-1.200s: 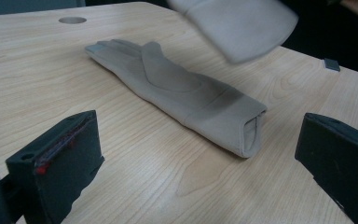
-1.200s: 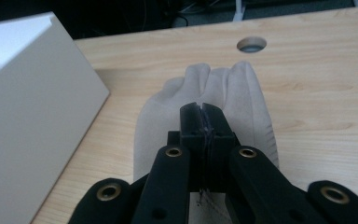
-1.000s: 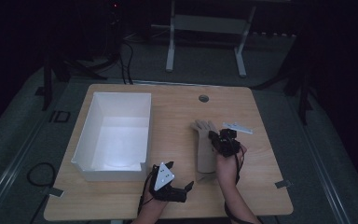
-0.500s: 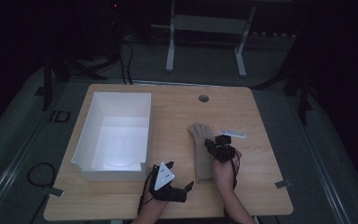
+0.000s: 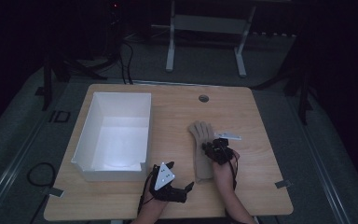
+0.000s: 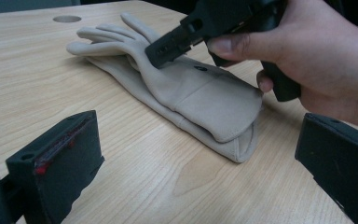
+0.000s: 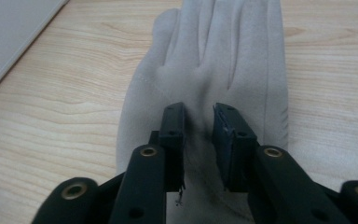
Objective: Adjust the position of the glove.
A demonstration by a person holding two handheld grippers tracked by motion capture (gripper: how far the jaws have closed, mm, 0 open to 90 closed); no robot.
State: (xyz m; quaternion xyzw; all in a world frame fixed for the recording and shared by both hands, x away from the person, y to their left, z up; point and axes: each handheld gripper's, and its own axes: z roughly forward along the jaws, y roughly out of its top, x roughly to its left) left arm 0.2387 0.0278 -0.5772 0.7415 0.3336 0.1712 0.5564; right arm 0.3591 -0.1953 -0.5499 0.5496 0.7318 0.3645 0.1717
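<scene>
A beige glove lies flat on the wooden table, fingers pointing to the far side. My right gripper is down on its palm. The jaws have just been opening and stand a narrow gap apart. Glove fabric shows in that gap and the pads do not press it. In the left gripper view the right gripper rests on the glove near the thumb. My left gripper sits near the front edge, open wide, aimed at the glove's cuff.
A white open bin stands on the left half of the table. A small white flat piece lies just right of the glove. A round hole sits near the far edge. Dark floor and a metal stand surround the table.
My right hand has come down and toward me with the glove, which now lies flat. Its jaws have parted slightly. The left gripper has not moved.
</scene>
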